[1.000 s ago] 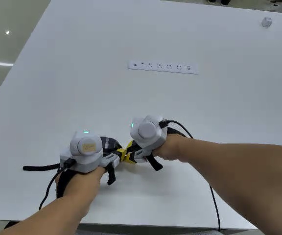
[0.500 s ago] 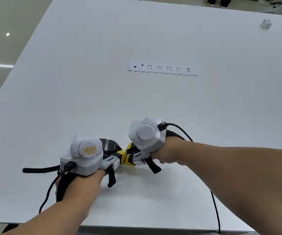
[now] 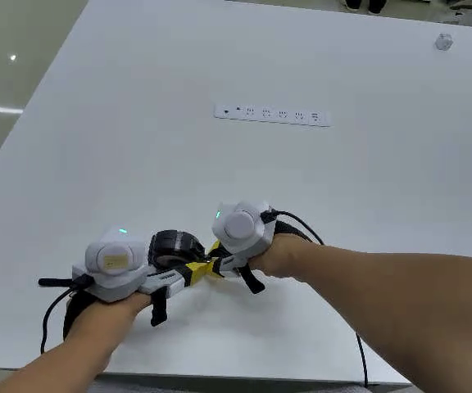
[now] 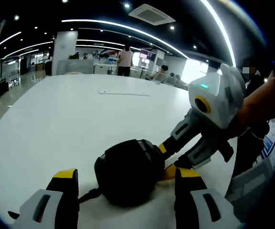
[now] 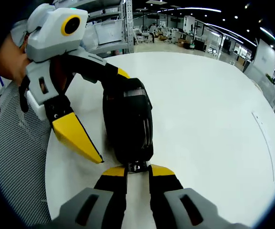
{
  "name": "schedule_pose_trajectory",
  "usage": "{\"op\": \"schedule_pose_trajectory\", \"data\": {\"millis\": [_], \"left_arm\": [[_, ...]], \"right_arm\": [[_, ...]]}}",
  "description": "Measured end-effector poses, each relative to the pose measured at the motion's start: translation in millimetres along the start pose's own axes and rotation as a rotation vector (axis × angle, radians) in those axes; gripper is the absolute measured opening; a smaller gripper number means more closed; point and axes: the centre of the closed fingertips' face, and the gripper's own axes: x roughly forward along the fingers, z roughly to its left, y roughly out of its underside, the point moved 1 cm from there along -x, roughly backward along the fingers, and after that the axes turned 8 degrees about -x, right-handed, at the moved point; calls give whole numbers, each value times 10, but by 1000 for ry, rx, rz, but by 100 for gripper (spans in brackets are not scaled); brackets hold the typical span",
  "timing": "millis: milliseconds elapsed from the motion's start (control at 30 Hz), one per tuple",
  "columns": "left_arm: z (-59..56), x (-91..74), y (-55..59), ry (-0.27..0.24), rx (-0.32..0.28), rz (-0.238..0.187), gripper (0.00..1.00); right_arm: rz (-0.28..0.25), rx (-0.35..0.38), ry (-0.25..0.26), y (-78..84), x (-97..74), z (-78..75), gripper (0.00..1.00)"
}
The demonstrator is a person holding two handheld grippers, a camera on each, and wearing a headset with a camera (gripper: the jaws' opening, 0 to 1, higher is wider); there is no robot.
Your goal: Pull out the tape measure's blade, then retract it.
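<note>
Well this side of the power strip (image 3: 272, 114), the tape measure (image 3: 176, 246) sits between the spread jaws of the left gripper (image 4: 126, 175), its blade tip (image 5: 136, 167) pinched by the right gripper (image 5: 137, 172), which faces along the case's length.

Black tape measure (image 4: 125, 171), white table (image 3: 220, 65) (yellow jaw tips)

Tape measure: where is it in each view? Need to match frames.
Head view: tape measure, lower left of centre.
Left gripper view: low centre, black case side-on.
Right gripper view: centre, case edge-on.
Shared landmark: white power strip, far centre in the left gripper view, right edge in the right gripper view.
</note>
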Motion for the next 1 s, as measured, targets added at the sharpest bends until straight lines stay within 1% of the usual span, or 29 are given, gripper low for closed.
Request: {"op": "schedule_pose_trajectory", "data": {"millis": [33,67,100,133,167,233,300,333,367,467,533,567,633,667,733,800,867,933,1000], "left_arm": [[-21,-8,-4,18,4,-3,80],[-27,-19,-9,26,8,-6,82],[-10,-27,-9,26,14,-4,84],[-4,-35,-15,31,18,-4,85],[-12,-50,-41,48,10,-13,88],[-8,-70,-81,55,5,-17,91],[-45,-80,-119,86,14,-25,95],[-61,-85,-146,98,21,-29,98],[-66,-103,-156,96,31,-26,100],[-120,-148,-181,110,54,-15,100],[-143,-180,-195,117,67,-11,100],[-145,-190,-201,120,67,-10,100],[-149,-218,-209,128,59,-7,100],[-155,-240,-213,131,57,-10,100],[-153,-264,-213,132,56,-9,100],[-151,-293,-206,137,42,-2,100],[-158,-326,-204,153,26,4,100],[-145,-366,-239,156,34,-7,100],[-117,-402,-268,153,40,-11,100]], "right_arm": [[2,4,-1,-1,-2,15,20],[3,8,-2,-3,-6,36,28],[-12,9,-1,-27,-15,64,33],[-17,8,0,-39,-26,78,35],[-22,12,5,-53,-44,91,35],[-36,42,19,-82,-70,90,39],[-42,71,26,-98,-91,95,48],[-48,73,27,-110,-112,110,53],[-59,80,34,-125,-131,113,59],[-90,121,66,-145,-204,80,69],[-95,138,80,-123,-262,64,74],[-92,141,87,-106,-281,56,79],[-114,169,99,-98,-330,43,90],[-126,197,105,-95,-370,43,97],[-132,218,112,-78,-419,35,100],[-142,228,124,-60,-475,26,100],[-151,240,138,-59,-538,28,100],[-169,246,162,-56,-609,12,100],[-176,251,174,-23,-671,12,100]]}}
